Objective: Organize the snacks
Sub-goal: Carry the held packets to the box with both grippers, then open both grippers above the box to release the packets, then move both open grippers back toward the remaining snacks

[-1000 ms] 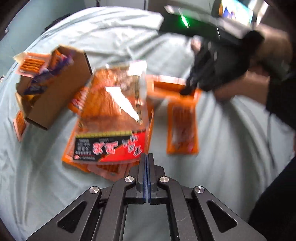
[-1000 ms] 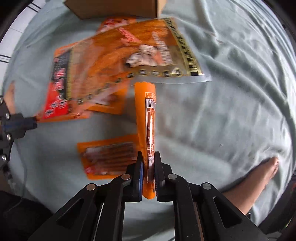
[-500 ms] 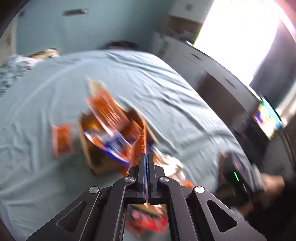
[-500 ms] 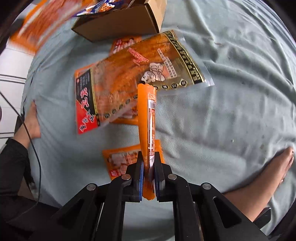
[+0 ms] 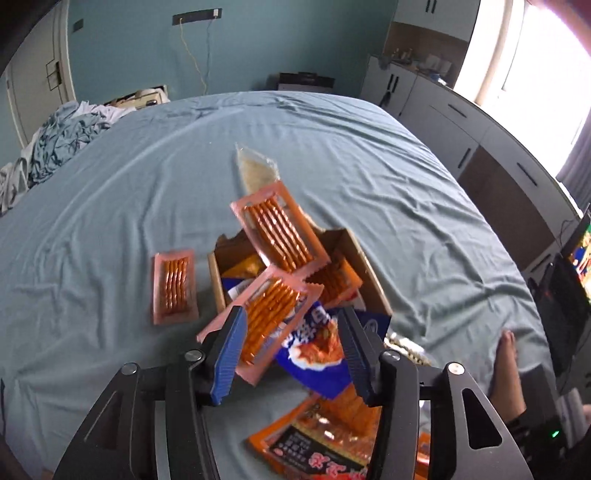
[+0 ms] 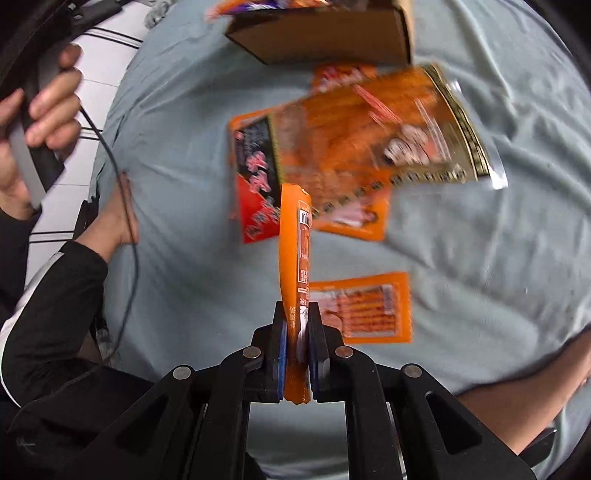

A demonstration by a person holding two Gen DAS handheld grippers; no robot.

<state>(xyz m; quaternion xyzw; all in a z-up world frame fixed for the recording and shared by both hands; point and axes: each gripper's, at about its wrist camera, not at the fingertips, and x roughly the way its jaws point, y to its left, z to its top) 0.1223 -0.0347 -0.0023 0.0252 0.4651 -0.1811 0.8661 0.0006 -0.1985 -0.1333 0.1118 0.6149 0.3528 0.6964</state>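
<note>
My left gripper [image 5: 291,350] is open over the near end of a cardboard box [image 5: 364,266] stuffed with snack packets. An orange stick-snack packet [image 5: 266,317] lies loose between the jaws, resting on a blue packet [image 5: 317,350]. Another orange packet [image 5: 280,230] stands up out of the box. My right gripper [image 6: 297,332] is shut on a narrow orange snack stick [image 6: 295,236], held above the bed. Below it lie a large orange-and-red bag [image 6: 354,147] and a small orange packet [image 6: 365,306]. The box [image 6: 325,33] shows at the top of the right wrist view.
One orange packet [image 5: 173,286] lies on the grey-blue sheet [image 5: 110,206] left of the box. A large orange bag [image 5: 325,439] lies below the left gripper. A clear packet [image 5: 256,171] lies beyond the box. Rumpled clothes [image 5: 55,140] sit far left. The person's arm [image 6: 74,280] rests at the bed's edge.
My left gripper swung up to the box and opened, letting go of its orange packet onto the pile. My right gripper lifted away with the stick still held.
</note>
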